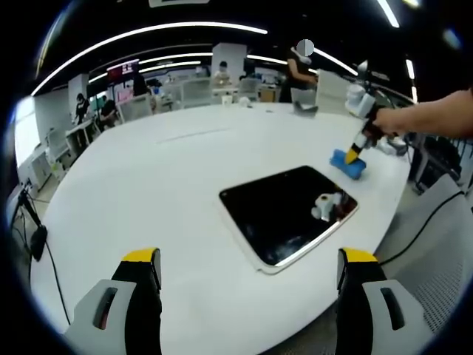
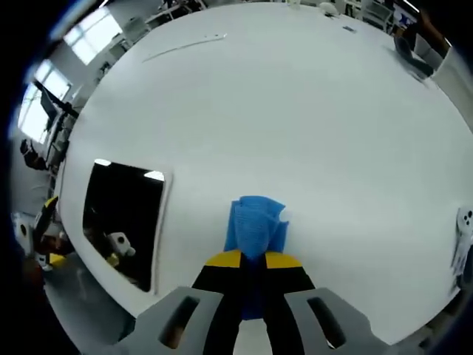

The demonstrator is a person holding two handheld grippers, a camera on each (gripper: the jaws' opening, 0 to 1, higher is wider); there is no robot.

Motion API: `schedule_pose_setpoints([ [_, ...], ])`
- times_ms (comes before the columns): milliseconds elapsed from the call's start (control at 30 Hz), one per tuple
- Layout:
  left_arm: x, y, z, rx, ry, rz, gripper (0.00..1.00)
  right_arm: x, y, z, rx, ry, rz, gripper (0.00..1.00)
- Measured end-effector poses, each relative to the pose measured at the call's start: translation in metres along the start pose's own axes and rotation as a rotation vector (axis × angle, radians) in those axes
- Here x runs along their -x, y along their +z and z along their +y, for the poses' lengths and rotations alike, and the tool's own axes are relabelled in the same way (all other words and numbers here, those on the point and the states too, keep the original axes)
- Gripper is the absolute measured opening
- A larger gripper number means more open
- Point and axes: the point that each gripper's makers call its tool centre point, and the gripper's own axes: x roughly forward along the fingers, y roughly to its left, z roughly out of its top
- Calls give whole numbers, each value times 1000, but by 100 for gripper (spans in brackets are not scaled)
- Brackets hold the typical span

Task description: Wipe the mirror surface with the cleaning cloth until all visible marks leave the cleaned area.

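Blue cleaning cloth [image 2: 254,220], dark mirror [image 1: 287,211] with white rim, white table [image 1: 170,170], yellow-tipped black tongs [image 2: 253,259]

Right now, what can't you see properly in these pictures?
- Marks on the mirror: left gripper view, reflections hide them.
- Mirror's near corner: right gripper view, cut off by the table edge.
- Lower part of the cloth: right gripper view, hidden between the right gripper jaws.

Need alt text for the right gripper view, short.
The right gripper, its yellow-tipped jaws shut on a blue cleaning cloth, holds the cloth against a white table. The mirror lies to the left of the cloth, apart from it, near the table's edge and reflecting ceiling lights.
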Motion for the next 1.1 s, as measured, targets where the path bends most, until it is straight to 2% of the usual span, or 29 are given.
schedule_pose_setpoints([
  [233,0,0,1,3,1,1,100,-6,-3,-8,13,-15,-15,5],
  [533,0,-1,1,4,2,2,100,-4,-1,-7,60,-36,-33,8],
  [767,0,-1,0,5,-2,1,100,-5,0,-7,124,-47,-53,16],
  [867,-1,-1,0,6,-2,1,100,-5,0,-7,190,-61,-70,16],
  [1000,0,0,1,9,1,-1,100,-3,0,-6,188,-62,-79,18],
  [1100,0,0,1,8,2,-2,100,-3,0,-9,182,-69,-90,25],
])
